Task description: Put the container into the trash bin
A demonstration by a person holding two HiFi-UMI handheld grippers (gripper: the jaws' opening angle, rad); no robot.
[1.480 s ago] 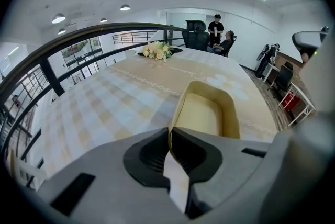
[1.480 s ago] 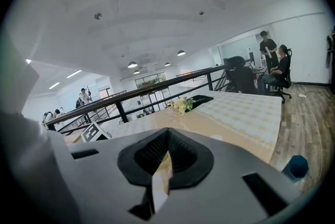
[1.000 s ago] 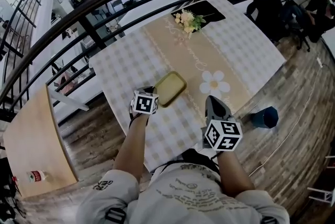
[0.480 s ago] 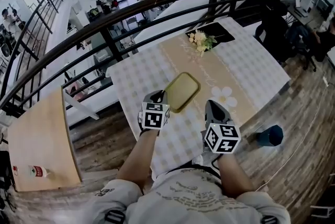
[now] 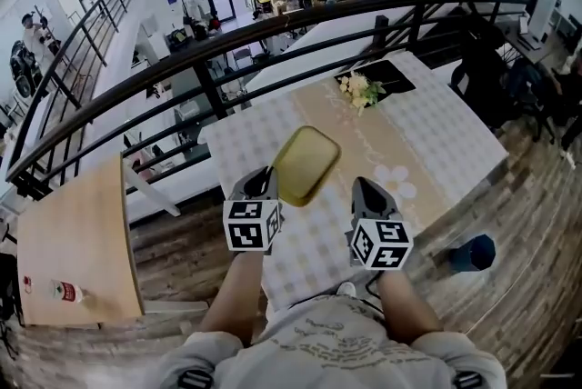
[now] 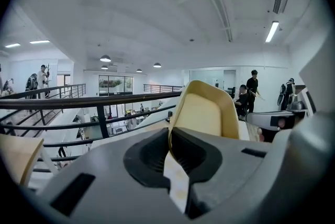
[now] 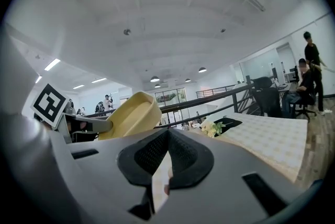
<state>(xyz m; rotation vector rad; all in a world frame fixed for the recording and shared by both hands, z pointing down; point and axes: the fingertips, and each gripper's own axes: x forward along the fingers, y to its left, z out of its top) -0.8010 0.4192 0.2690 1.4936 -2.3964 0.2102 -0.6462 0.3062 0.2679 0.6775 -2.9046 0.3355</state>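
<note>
The left tongs (image 5: pixel 269 181) are clamped on the near rim of the yellow container (image 5: pixel 306 164). The container is held up in the air at the middle of the head view, over the checked counter (image 5: pixel 436 124) and touching nothing else. The right tongs (image 5: pixel 366 194) hang just beside it at centre right, jaws drawn together with nothing between them.

The blue bin (image 5: pixel 474 252) on the floor at the lower right looks like the target. To do this well, the grip should stay firm, since only a thin edge is pinched. The container should swing right, over the counter's edge and clear of the right tongs, and be let go only once it is straight above the bin's mouth.

The runner down the counter carries pale script too faint to read. The bottle (image 5: pixel 64 291) at lower left has a red label, also unreadable.
</note>
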